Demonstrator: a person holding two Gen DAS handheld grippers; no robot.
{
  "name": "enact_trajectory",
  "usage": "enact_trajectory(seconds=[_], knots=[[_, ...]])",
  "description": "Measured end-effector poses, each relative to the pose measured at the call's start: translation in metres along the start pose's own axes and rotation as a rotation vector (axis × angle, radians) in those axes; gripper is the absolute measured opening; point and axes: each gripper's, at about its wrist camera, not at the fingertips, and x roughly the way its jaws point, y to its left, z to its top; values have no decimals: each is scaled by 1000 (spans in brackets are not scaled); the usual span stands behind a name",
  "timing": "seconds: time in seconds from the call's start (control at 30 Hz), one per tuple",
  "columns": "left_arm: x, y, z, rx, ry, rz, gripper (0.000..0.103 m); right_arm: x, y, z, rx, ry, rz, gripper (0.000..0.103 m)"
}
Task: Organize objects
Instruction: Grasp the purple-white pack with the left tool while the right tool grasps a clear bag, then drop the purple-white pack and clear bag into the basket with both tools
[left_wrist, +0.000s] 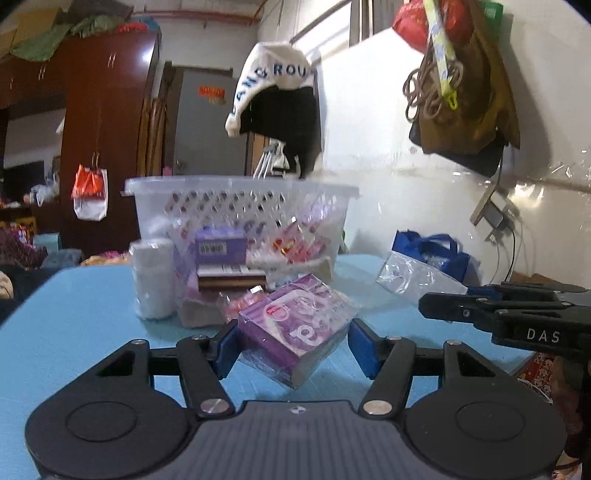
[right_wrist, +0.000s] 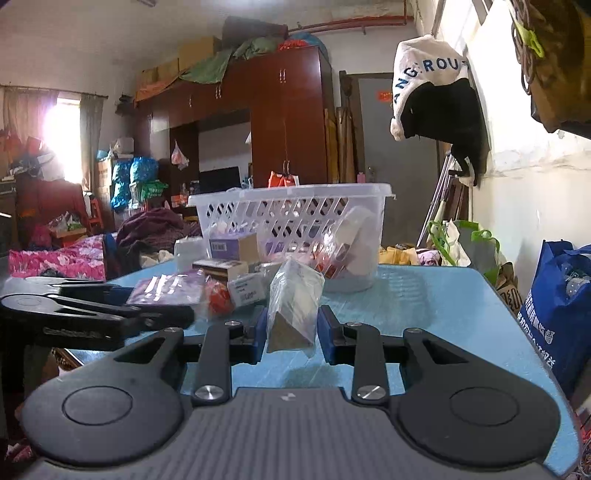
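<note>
My left gripper (left_wrist: 293, 349) is shut on a purple box wrapped in clear plastic (left_wrist: 295, 328), held tilted just above the blue table (left_wrist: 74, 317). My right gripper (right_wrist: 291, 334) is shut on a clear plastic bag with a brownish block inside (right_wrist: 291, 306). A white lattice basket (left_wrist: 240, 210) stands at the table's far side and holds several packets; it also shows in the right wrist view (right_wrist: 295, 214). Small boxes (left_wrist: 221, 247) and a white roll (left_wrist: 153, 280) lie in front of it. The right gripper shows at the right edge of the left wrist view (left_wrist: 517, 314).
A blue tote bag (right_wrist: 557, 310) hangs off the table's right side. A clear plastic bag (left_wrist: 413, 277) lies on the table at right. Clothes and bags hang on the wall (left_wrist: 280, 107). A wardrobe (right_wrist: 288, 122) and bedding stand behind.
</note>
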Motion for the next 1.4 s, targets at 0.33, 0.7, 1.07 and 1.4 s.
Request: enact_trajectory(seconds=[0.33,0.7,1.07,1.4], knots=[[0,10,5,-13,-10,-13,65,2,-4,0,17,-2,-4,32],[-3,17,49,18,-61,8,66,5,-4,44,-2,-80,5,32],[105,64,184,-78,24,151,66,130,0,154,-95,-14,-28,32],[139,82,180,-107,79,273,93,135,-5,139,-92,-30,-35,89]])
